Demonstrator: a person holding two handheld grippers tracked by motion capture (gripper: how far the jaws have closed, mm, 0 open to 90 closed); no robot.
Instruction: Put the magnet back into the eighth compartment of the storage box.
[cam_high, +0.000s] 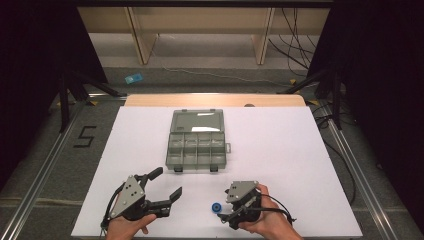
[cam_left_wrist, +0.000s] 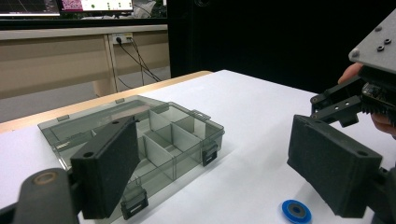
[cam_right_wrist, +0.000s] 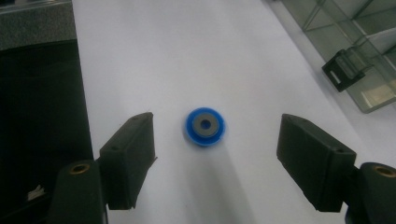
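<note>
On the white tabletop a smoky grey compartment box lies open near the middle, its lid folded flat toward 12 o'clock and its divided tray toward 6 o'clock. Two black latches hang at the tray's near edge, and a small tab sticks out at its 3 o'clock side. The compartments look empty, though the tinted plastic makes that hard to confirm.

A small blue disc with a grey centre lies flat on the tabletop at about 6 o'clock from the box, well apart from it and between the two tools.

The left tool sits at about 7 o'clock from the box, held by the person's left hand. Its jaws are spread wide with nothing between them, pointing toward 2 o'clock. In the left gripper view the box shows between and beyond its jaws, with the disc low on the right.

The right tool is held by the right hand at about 5 o'clock from the box, tipped down toward the disc, which lies just beside its tips at 9 o'clock. In the right gripper view its jaws stand parted on either side of the disc, not touching it. A corner of the box and one latch show at 2 o'clock there.
</note>
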